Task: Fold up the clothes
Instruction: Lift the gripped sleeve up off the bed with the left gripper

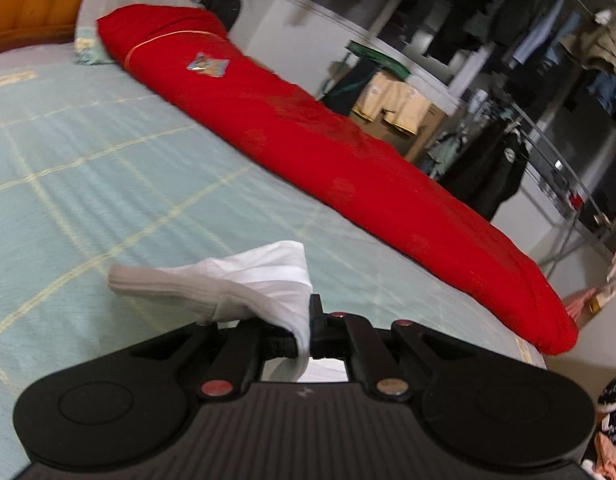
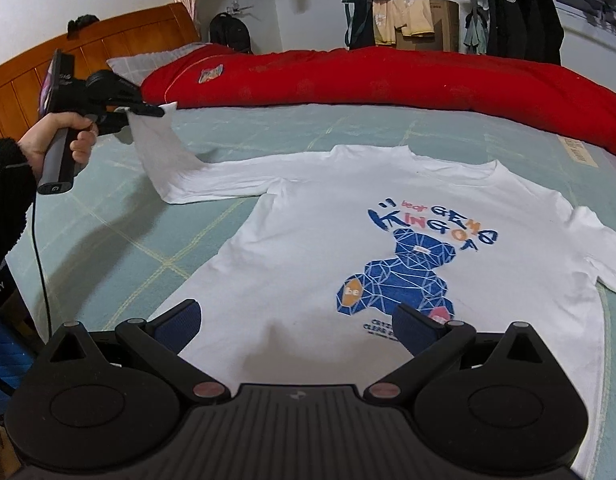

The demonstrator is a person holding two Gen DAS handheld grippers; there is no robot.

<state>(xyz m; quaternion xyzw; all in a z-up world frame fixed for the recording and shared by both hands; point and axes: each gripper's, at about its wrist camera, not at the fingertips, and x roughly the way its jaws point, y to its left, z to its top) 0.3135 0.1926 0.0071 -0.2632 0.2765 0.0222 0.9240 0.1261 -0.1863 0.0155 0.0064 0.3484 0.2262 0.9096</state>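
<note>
Bed (image 2: 108, 248) carries white shirt (image 2: 308, 248), frame centre; left hand-held gripper (image 2: 158, 111) upper left pinches its lifted sleeve cuff (image 1: 212, 280); right hand-held gripper (image 2: 296, 326) gapes empty above hem.

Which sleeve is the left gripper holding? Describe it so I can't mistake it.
On the pale green checked bedspread lies a white long-sleeved shirt with a blue bear print. Its sleeve nearer the wooden headboard is lifted, its ribbed cuff pinched in the left gripper; the other sleeve lies flat.
</note>
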